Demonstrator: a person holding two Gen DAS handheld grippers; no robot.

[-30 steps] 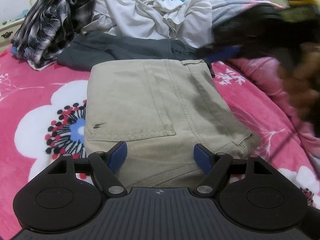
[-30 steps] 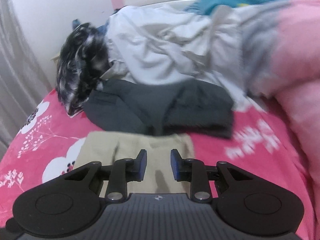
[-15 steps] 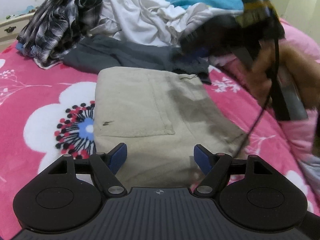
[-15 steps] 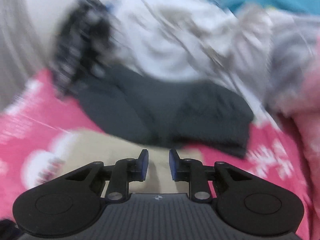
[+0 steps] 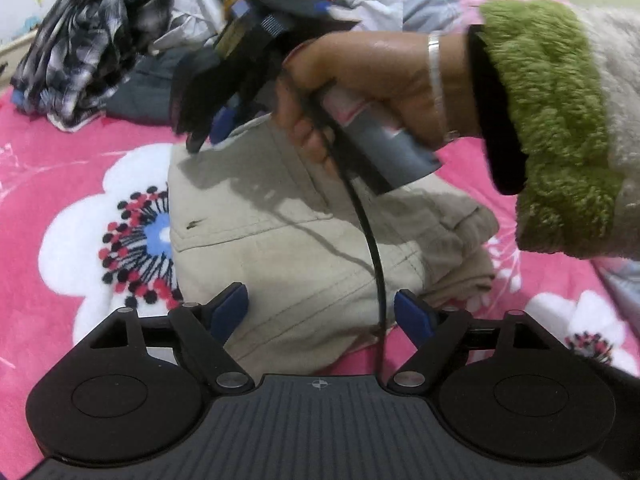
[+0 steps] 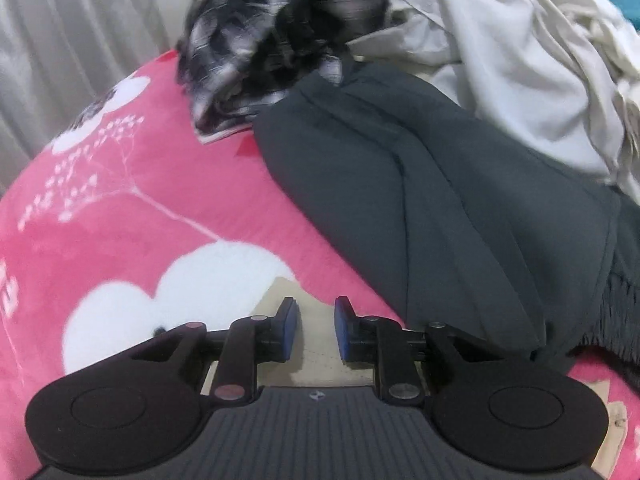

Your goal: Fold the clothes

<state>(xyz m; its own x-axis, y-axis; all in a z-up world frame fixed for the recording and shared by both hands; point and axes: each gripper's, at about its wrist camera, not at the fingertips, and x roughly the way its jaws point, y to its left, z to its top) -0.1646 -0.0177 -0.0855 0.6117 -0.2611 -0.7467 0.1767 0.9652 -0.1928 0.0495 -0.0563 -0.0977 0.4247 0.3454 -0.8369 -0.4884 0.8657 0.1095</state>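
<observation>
A: What are our fingers doing?

B: On our left gripper [image 5: 322,312] the blue-padded fingers [image 5: 228,310] stand wide apart with nothing between them, hovering over the near edge of the folded beige trousers [image 5: 280,240]. On our right gripper [image 6: 312,330] the fingers [image 6: 289,330] are drawn close with a narrow gap left, and they grip nothing.

A: And the trousers themselves?

B: They lie folded flat on the pink flowered blanket [image 5: 60,184] of the bed, back pocket up, with a small dark mark near the pocket. In the right wrist view only a beige corner shows under our right fingers.

A: What lies beyond?

B: In the left wrist view our right hand [image 5: 360,80] holds its gripper by the handle above the trousers' far end, a black cable [image 5: 370,240] hanging down from it. A fuzzy green cuff [image 5: 552,128] covers the wrist. Further back sits a dark grey garment [image 6: 440,184], spread unfolded on the blanket. Touching its far edge are a crumpled black-and-white plaid shirt [image 6: 256,40] and a heap of white clothing [image 6: 512,60].
</observation>
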